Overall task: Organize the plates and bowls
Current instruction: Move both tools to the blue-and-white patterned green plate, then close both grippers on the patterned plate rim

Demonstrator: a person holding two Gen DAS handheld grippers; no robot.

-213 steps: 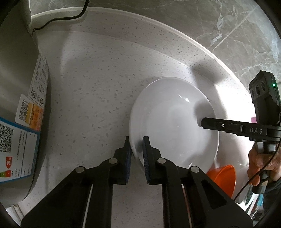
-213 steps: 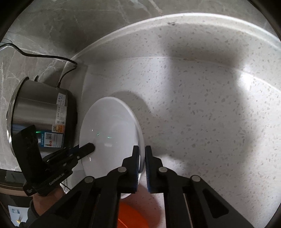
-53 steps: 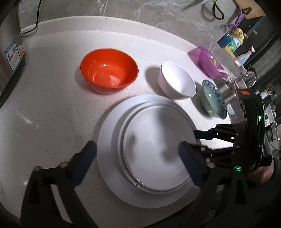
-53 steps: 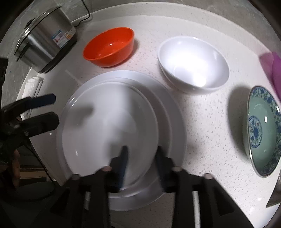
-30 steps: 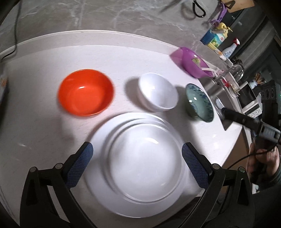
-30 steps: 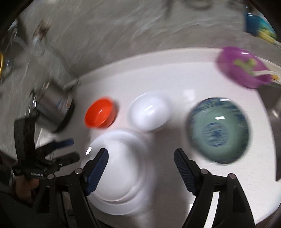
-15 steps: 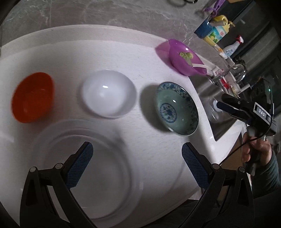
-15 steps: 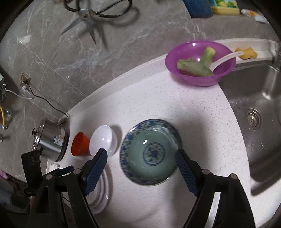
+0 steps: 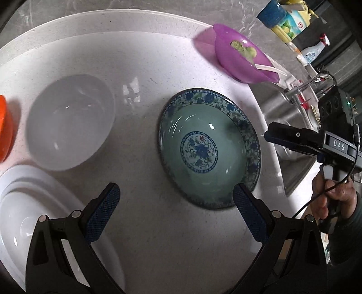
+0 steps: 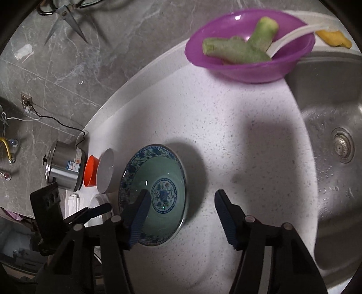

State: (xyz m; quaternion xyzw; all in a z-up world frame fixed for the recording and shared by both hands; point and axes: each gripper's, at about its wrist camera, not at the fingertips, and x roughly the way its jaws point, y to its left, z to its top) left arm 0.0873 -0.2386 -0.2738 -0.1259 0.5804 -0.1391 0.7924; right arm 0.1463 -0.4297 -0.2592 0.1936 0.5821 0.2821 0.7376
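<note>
A green bowl with a blue floral rim [image 9: 203,147] [image 10: 158,187] sits on the white speckled counter [image 9: 147,63]. My left gripper [image 9: 176,203] hovers at its near side, open wide, with the right pad overlapping the near rim. My right gripper [image 10: 181,210] straddles the bowl's right rim. Its jaws are closing, the left pad over the bowl's inside and the right pad outside, neither touching. In the left wrist view the right gripper [image 9: 269,135] is just right of the bowl. To the left are a white bowl [image 9: 67,122], an orange bowl [image 9: 4,131] and stacked white plates [image 9: 34,214].
A purple bowl [image 10: 248,49] with vegetable pieces and a white spoon stands at the back by the steel sink [image 10: 334,158]. A steel cooker [image 10: 63,167] is at the far left beyond the orange bowl. Scissors [image 10: 65,20] hang on the marble wall.
Both grippers have moved right, from over the plate stack to the green patterned bowl, and dropped closer to it. The right gripper's jaws have narrowed.
</note>
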